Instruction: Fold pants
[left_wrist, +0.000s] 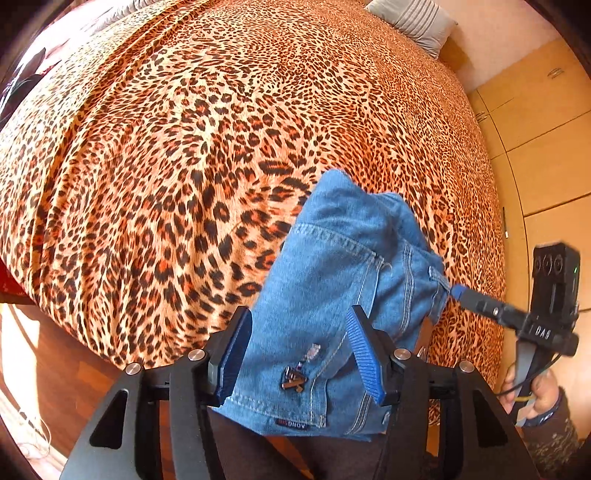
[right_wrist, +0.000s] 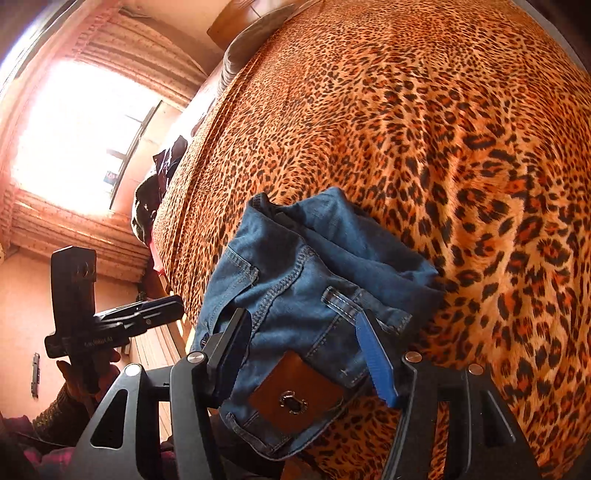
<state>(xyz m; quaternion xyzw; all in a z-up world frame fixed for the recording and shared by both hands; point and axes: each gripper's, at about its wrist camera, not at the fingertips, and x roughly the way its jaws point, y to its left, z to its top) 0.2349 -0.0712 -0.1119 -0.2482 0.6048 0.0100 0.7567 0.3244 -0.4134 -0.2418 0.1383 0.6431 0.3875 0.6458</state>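
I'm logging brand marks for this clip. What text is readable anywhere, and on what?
"DAS": white letters on the black right gripper body.
"DNOV": upside-down woven tag at the blue denim jeans waistband; its red start is unreadable.
Lettering on the black left gripper body: too blurred.
Brown leather patch: no legible text.

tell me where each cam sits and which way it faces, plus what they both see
Left wrist: rides on the left tool, looking forward along its fingers over the jeans and across the leopard bedspread toward a pillow; the right tool and hand show at right.
Right wrist: rides on the right tool, facing the jeans, bedspread and a bright window; the left tool shows at left.
Shared: jeans, bedspread, each other's tool.
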